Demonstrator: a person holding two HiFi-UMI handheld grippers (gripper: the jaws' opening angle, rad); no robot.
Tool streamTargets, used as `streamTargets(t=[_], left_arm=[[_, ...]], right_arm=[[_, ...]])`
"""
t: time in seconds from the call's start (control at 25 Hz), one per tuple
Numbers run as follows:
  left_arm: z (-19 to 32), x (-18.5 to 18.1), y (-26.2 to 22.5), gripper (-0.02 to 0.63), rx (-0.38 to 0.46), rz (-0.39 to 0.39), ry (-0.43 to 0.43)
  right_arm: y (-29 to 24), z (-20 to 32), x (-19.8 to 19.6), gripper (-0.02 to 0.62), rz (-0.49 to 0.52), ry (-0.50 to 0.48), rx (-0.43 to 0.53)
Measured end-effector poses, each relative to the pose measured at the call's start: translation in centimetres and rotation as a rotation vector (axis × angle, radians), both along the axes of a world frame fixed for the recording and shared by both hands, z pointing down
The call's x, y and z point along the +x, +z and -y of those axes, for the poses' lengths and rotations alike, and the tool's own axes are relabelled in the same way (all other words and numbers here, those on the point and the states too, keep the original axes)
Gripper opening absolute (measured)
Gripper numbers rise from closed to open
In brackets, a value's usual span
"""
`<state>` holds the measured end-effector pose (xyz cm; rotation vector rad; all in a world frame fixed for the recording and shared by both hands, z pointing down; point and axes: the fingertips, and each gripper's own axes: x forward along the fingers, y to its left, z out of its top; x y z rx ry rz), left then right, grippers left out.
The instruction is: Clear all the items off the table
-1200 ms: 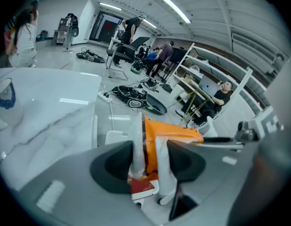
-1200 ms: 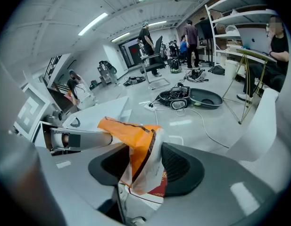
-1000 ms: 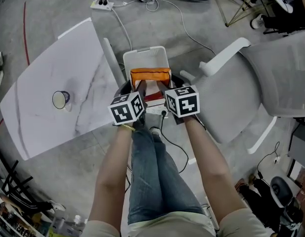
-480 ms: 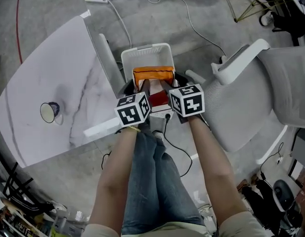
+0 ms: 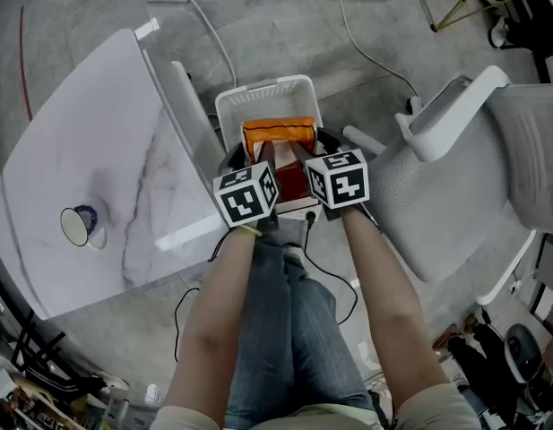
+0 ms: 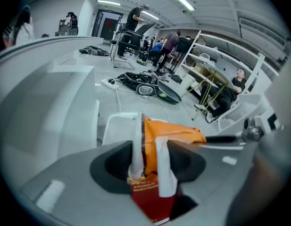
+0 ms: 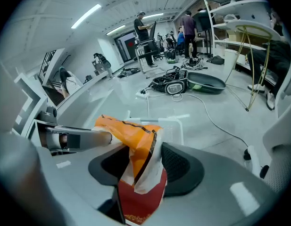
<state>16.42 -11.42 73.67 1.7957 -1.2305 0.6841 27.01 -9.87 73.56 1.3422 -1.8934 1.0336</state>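
1. Both tongs are clamped on the same thing. The left gripper [image 5: 263,155] and right gripper [image 5: 299,153] each pinch the crinkly orange-and-red foil snack bag [image 5: 278,136], the left one at the bag's 9 o'clock edge and the right one at its 3 o'clock edge.
2. The left gripper view shows the jaws narrow, with the pads squeezing the foil flat. The right gripper view shows the same thing, so neither tong is empty.
3. What's new: over the last second both hands have come down together. The bag now hangs lower over the white slotted plastic basket [image 5: 263,94], which sits on the floor at 12 o'clock from the grippers.
4. I can't tell whether the bag touches the basket's bottom yet, because the grippers cover that part.
5. My read is that this item is basically cleared. It's off the white marble-look table [image 5: 97,141] and only needs letting go.
6. The job isn't finished though. A small pale cup with a dark outside [image 5: 77,225] sits on the table, out at 9 o'clock and well apart from both hands.
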Motion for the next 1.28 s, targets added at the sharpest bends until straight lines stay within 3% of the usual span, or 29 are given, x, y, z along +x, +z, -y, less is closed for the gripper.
streamTargets(t=[0.72,1.28], left_arm=[[0.9,0.6,7.8,0.216,-0.082,0.028,-0.087],[1.6,0.5,8.2,0.258,-0.057,0.065,-0.066]], right_arm=[[7.6,1.3,0.5,0.210,-0.044,0.029,-0.026],[8.9,0.6,0.2,0.230,-0.056,0.011,-0.043]])
